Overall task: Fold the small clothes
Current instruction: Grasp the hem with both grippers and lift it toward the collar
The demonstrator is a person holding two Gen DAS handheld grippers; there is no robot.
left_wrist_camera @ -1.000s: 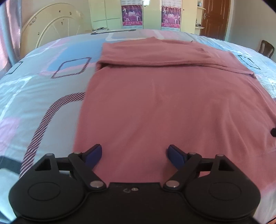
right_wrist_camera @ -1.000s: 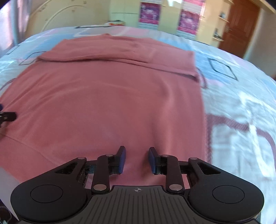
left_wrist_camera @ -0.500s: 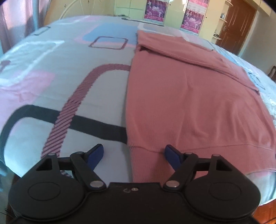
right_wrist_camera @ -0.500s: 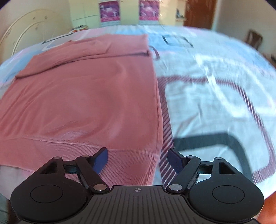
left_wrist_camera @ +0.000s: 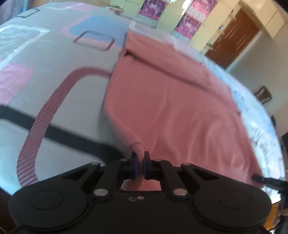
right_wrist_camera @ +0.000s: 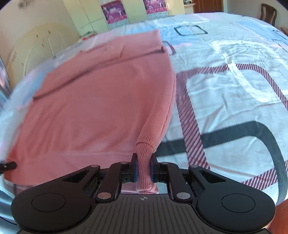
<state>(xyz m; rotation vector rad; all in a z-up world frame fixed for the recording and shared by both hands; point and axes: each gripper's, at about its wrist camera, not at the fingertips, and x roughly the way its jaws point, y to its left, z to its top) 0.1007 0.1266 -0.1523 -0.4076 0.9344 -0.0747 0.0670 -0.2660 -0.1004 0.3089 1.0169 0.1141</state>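
Observation:
A pink knit sweater [left_wrist_camera: 176,100] lies flat on the bed, sleeves folded across its far end. My left gripper [left_wrist_camera: 140,162] is shut on the ribbed hem at the sweater's near left corner, lifting it slightly. My right gripper [right_wrist_camera: 144,162] is shut on the ribbed hem at the near right corner of the sweater [right_wrist_camera: 100,100], which rises in a ridge to the jaws. The tip of the right gripper [left_wrist_camera: 266,180] shows at the right edge of the left wrist view, and the left gripper's tip [right_wrist_camera: 8,165] at the left edge of the right wrist view.
The bed has a patterned sheet [left_wrist_camera: 45,72] in pale blue, pink and white with dark stripes [right_wrist_camera: 234,90]. A cream headboard [right_wrist_camera: 36,46], wardrobes with posters [left_wrist_camera: 187,23], a brown door [left_wrist_camera: 234,34] and a chair [right_wrist_camera: 268,12] stand beyond.
Both grippers were open over the sweater's near hem corners half a second ago. Now both have shut on the hem and raised the corners a little.

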